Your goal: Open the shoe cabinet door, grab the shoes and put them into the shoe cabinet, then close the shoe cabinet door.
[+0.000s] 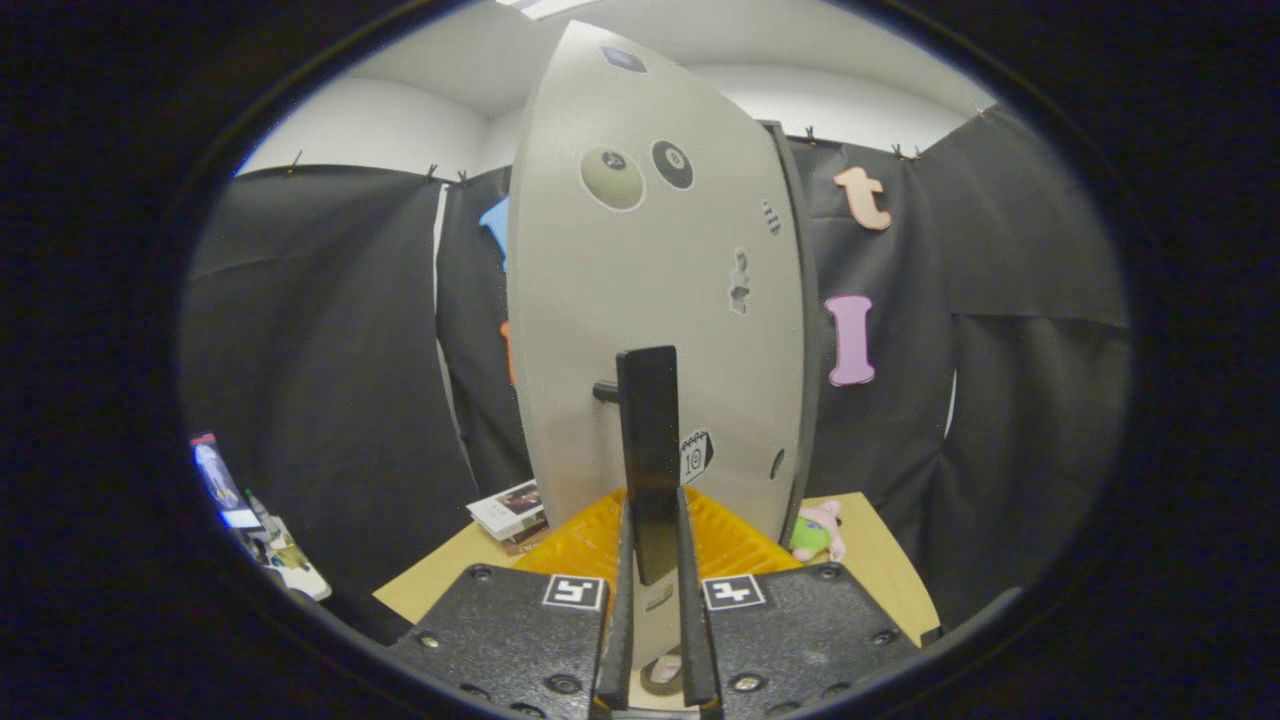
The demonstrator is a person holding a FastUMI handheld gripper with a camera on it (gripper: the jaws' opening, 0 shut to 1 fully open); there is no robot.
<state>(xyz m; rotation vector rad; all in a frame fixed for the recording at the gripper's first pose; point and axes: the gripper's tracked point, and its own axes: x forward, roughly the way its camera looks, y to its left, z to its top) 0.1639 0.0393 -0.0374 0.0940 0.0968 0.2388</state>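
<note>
Gripper view: tool (652, 560) clamped on black handle (648, 450) of grey cabinet door (650, 280); orange mat (735, 545) beneath.

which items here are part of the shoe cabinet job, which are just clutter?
Job:
- cabinet door
- its black handle, with the gripper shut on it

Clutter:
- orange tray
- pink and green plush toy
- booklets
- wooden table

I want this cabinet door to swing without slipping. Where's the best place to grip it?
On the black upright handle on the door, gripped from the front, one finger on each side. The gripper already straddles its lower end.
</note>
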